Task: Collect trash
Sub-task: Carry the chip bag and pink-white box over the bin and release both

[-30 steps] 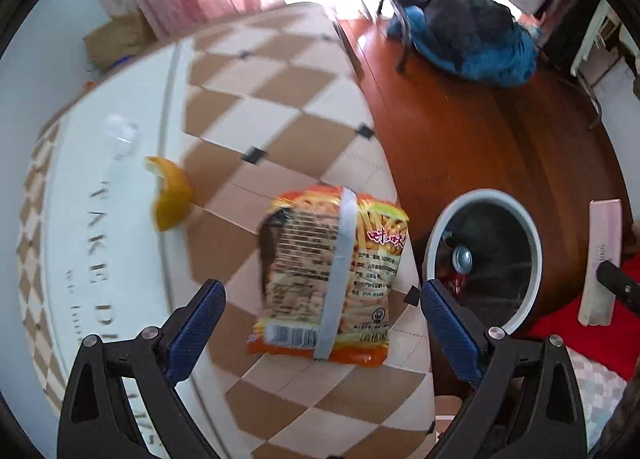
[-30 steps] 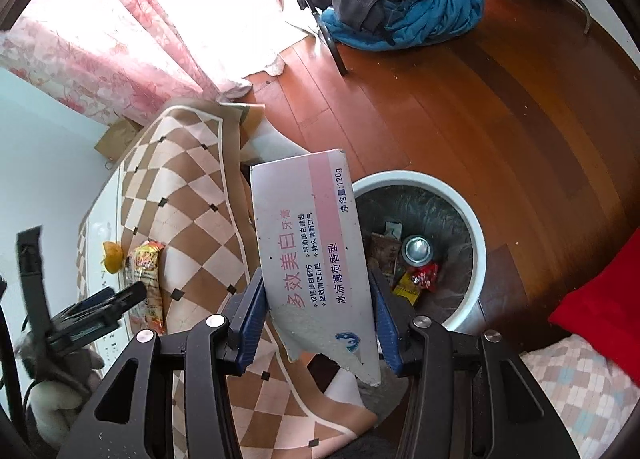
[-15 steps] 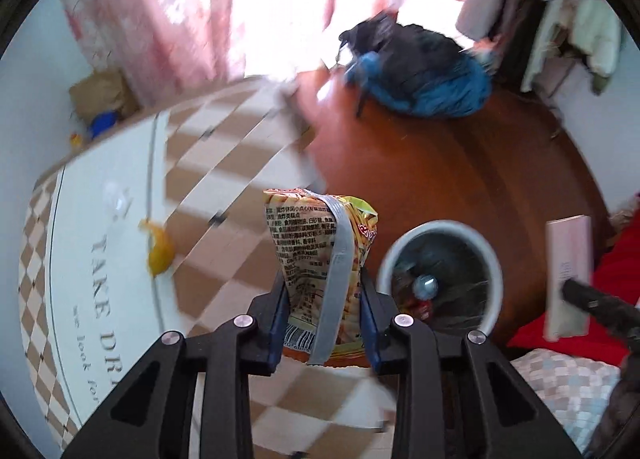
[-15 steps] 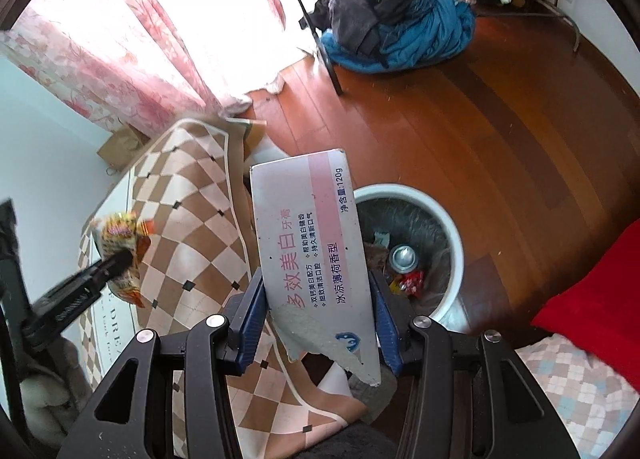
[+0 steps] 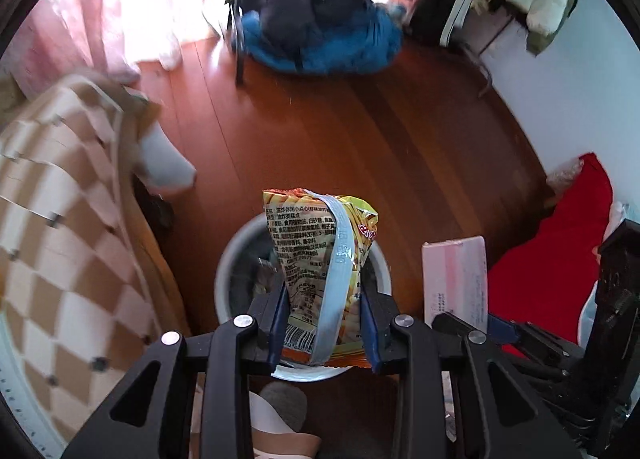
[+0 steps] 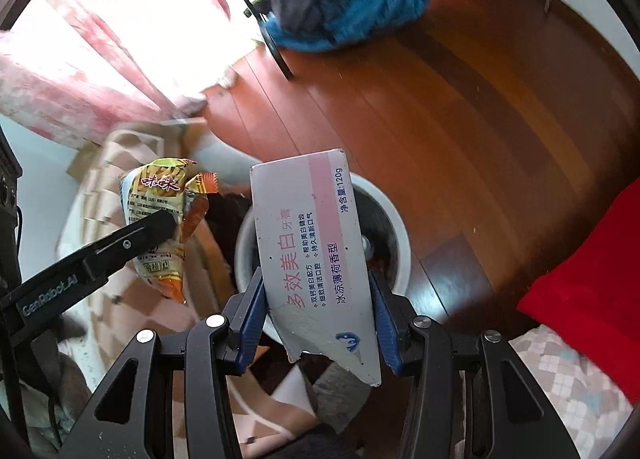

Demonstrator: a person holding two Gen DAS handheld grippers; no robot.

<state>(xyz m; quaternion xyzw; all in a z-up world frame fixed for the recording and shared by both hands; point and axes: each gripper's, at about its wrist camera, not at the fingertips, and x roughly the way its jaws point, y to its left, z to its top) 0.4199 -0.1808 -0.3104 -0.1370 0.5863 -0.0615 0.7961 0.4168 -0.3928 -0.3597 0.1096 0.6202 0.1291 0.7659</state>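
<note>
1. Left gripper (image 5: 325, 323), left wrist view: both blue-padded jaws were closed on the lower part of a yellow-orange snack packet (image 5: 324, 259), which stood upright between them with a pale seam strip running down its printed back.
2. Trash bin (image 5: 224, 279), same view: a round white-rimmed bin stood on the floor directly beyond the fingertips and below the packet; its dark inside showed to the left of the packet, the contents too hidden to name.
3. Toothpaste box (image 5: 456, 279), same view: a white and pink carton stood to the right of the left gripper, its lower end held in the right gripper (image 5: 480, 329), seen edge-on.
4. Surroundings, same view: a brown and cream checked tablecloth (image 5: 60, 219) hung to the left; a red cushion (image 5: 560, 259) lay to the right; a blue bundle of clothes (image 5: 320, 43) lay far ahead on the wooden floor (image 5: 360, 131). The tablecloth was blurred.
5. Right gripper (image 6: 320, 307), right wrist view: its jaws were clamped on either side of the toothpaste box (image 6: 312, 243), held upright, its near end torn and ragged.
6. Trash bin (image 6: 400, 239), same view: it sat just beyond and beneath the box, the rim showing on both sides.
7. Snack packet (image 6: 168, 211), same view: it hung to the left of the box, pinched in the left gripper (image 6: 160, 225), whose black arm entered from the lower left; it was beside the bin's left rim, and whether it was over the opening could not be told.
8. Red cushion (image 6: 592, 279), same view: it lay to the right of the claw.
</note>
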